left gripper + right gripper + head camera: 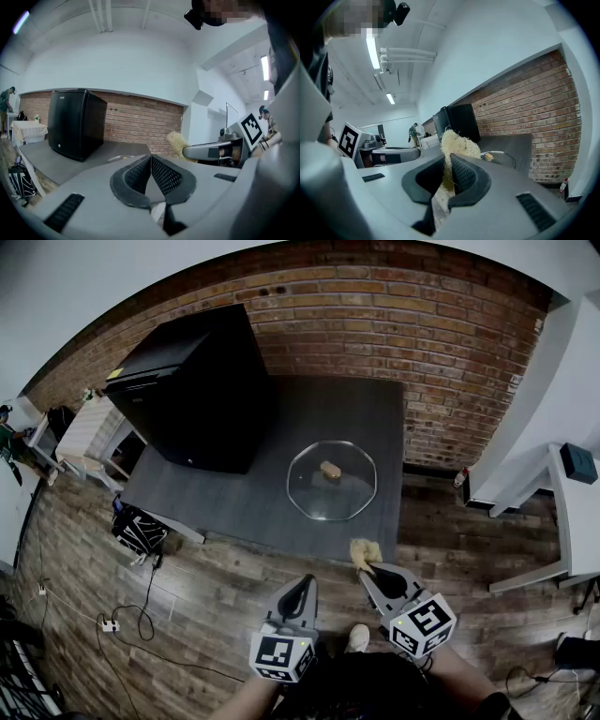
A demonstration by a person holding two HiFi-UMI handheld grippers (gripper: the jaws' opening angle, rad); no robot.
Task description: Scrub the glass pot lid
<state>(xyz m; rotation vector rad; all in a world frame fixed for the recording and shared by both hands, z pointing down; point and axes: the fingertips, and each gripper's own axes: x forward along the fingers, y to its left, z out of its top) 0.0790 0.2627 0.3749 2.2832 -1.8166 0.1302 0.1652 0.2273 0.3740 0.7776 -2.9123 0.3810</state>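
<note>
Meanwhile, left gripper [150,159] fingers [166,176] together; right gripper [448,161] fingers [464,176] clamped on apparent loofah scrubber [457,144].

A coarse, fibrous straw-yellow scrubber [457,144] sits between the textured matt black pads [465,174] of the right gripper [449,161]. Ahead of the jaws, a smooth, clear round glass pot lid [331,498] lies on a matt dark-grey table [262,507].

Brick wall [375,296], plank floor [206,587], grey table [309,409], black cabinet [197,390]
</note>
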